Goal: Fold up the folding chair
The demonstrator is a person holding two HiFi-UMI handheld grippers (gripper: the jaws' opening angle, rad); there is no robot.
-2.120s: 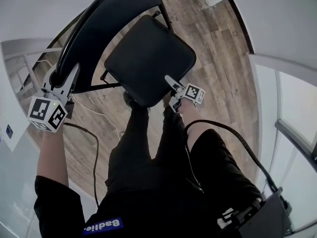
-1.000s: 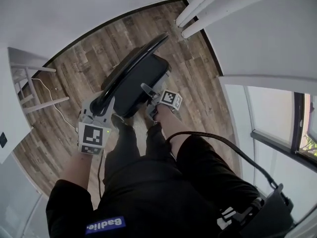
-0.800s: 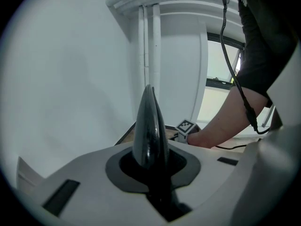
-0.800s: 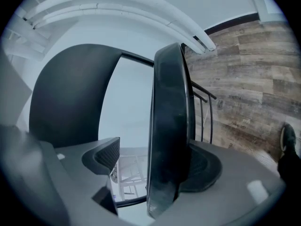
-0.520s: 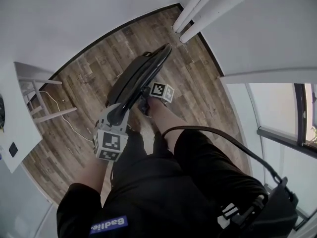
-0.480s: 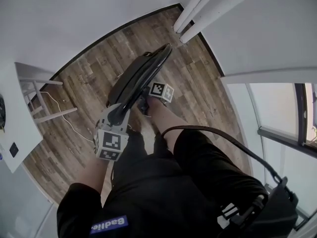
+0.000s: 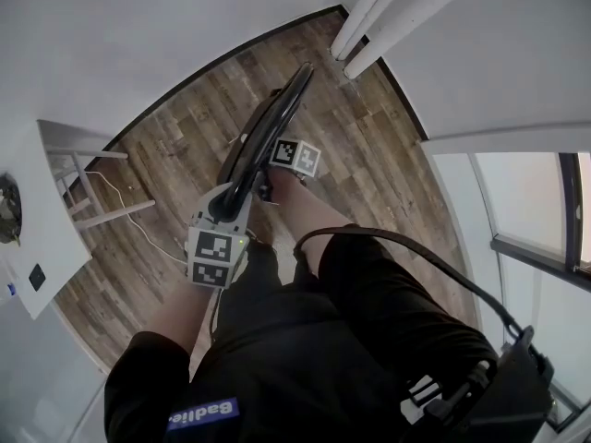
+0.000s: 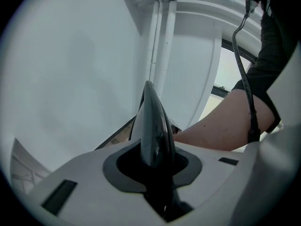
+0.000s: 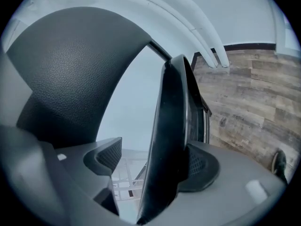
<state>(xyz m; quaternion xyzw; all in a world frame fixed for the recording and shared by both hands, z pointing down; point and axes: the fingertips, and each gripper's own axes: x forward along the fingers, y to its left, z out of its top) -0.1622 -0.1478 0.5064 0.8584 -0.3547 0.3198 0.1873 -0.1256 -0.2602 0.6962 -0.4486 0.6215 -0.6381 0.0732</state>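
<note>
The black folding chair (image 7: 266, 135) stands folded flat on the wooden floor, seen edge-on in the head view. My left gripper (image 7: 224, 212) grips the near end of its glossy black top rail (image 8: 153, 121). The pads (image 8: 188, 166) press on the rail from both sides while the jaws are opening. My right gripper (image 7: 270, 175) sits further along the chair, beside its marker cube. A thin black edge of the chair (image 9: 171, 126) lies between its jaws against the right pad (image 9: 202, 166). The left pad stands apart, and the jaws are closing. A padded black panel (image 9: 70, 65) fills the upper left.
A white table (image 7: 46, 210) with thin legs stands at the left, and a white cable (image 7: 138, 229) trails on the floor by it. White pipes (image 7: 388, 17) run up the far wall. A window (image 7: 526, 201) is at the right. The person's legs are just below the chair.
The seat has swung up against the backrest, so the open chair is now flat. Both grippers rose and moved further away with it, and the chair turned edge-on.
</note>
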